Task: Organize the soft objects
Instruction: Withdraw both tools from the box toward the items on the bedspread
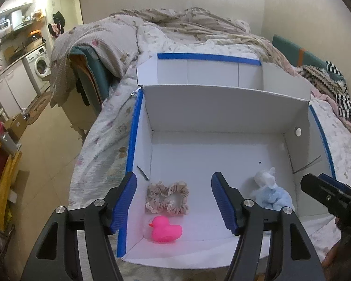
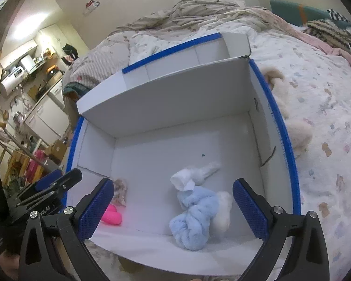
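1. Tongs: left tongs (image 1: pixel 175 202) and right tongs (image 2: pixel 173 210) both stand apart, holding nothing.
2. White, blue-edged cardboard box (image 1: pixel 217 147) on the bed holds pink rubber duck (image 1: pixel 165 230), beige scrunchies (image 1: pixel 168 198), pale-blue plush toy (image 2: pixel 194 213).
3. Writing: none readable.

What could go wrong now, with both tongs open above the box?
The cream plush toy lies outside the box, tight against its wall; reaching for it may push the box. The lid flap leans over the inside and may fall shut. The pink duck could roll if bumped.
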### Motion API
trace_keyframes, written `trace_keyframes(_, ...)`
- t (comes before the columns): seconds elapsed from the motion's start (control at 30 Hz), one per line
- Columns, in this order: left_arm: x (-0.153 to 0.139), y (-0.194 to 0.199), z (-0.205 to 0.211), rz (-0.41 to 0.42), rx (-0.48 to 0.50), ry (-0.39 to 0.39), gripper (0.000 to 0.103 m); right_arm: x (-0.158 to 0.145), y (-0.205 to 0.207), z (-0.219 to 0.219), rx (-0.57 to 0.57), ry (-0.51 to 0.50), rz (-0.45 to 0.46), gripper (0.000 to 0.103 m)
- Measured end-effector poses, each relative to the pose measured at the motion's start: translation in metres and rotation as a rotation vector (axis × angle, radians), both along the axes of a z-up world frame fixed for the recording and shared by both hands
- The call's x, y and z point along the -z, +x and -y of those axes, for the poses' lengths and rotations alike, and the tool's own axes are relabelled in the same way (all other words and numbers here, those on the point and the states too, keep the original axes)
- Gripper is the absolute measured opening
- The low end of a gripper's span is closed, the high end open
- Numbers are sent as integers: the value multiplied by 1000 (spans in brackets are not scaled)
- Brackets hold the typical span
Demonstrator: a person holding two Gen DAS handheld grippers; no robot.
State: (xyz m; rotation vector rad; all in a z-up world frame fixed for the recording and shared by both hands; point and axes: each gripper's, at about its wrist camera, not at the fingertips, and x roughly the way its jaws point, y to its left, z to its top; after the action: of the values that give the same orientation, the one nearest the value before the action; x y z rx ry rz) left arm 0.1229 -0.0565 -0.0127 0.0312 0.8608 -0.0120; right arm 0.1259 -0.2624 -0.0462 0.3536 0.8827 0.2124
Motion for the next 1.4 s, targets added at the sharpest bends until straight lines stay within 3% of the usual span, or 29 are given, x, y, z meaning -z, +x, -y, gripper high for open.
trace_keyframes(0.33, -12, -25, -8, 17, -14, -23, 71, -10, -26, 4, 9, -8, 14, 103)
trace_keyframes(0.73, -4, -61, -19, -17, -30, -26, 71, -21, -56, 3, -25, -74, 48, 103)
trace_keyframes(1.2, 12, -87, -35, -78, -77, -44, 71, -5, -90, 13, -17, -69, -30, 103)
trace_keyframes(1.4, 23, -87, -50, -120, -129, -60, 71, 12, -94, 27, 49, -44, -137, 103)
